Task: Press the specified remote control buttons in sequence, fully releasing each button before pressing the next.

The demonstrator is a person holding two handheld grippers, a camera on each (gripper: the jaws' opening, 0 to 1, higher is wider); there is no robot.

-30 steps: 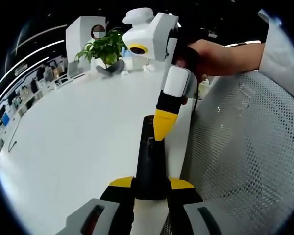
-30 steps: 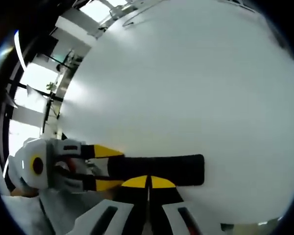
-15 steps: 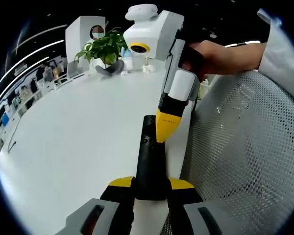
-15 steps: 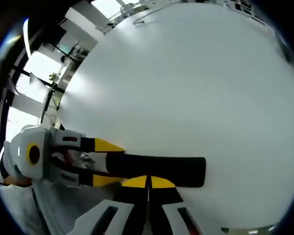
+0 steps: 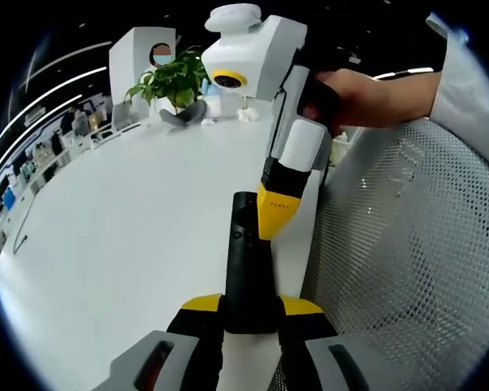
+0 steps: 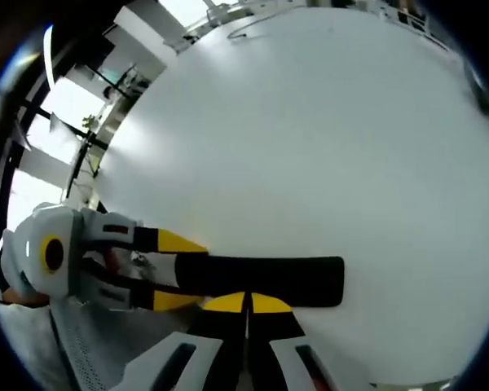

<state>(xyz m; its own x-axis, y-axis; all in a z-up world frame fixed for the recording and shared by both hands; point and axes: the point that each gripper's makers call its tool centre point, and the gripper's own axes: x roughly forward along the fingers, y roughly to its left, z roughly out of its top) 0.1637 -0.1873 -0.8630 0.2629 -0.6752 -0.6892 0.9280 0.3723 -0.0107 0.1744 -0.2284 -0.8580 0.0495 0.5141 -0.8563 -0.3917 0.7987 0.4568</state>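
Observation:
A long black remote control [image 5: 246,261] juts forward from my left gripper [image 5: 251,306], whose yellow-tipped jaws are shut on its near end. A person's hand [image 5: 360,96] brings my right gripper [image 5: 275,215] down from the upper right, jaws shut, with its yellow tip resting on the upper part of the remote. In the right gripper view the remote [image 6: 269,278] lies crosswise over the white table [image 6: 310,138]. My right gripper [image 6: 246,303] touches its near edge there, and my left gripper [image 6: 173,270] clamps its left end.
A white mesh chair [image 5: 407,252] stands close at the right of the table [image 5: 114,220]. At the table's far end are a potted plant [image 5: 175,77] and a white board [image 5: 138,57]. Open table surface lies to the left.
My right gripper has tipped a little more upright and its tip has slid slightly along the remote. The left gripper keeps its hold on the remote.

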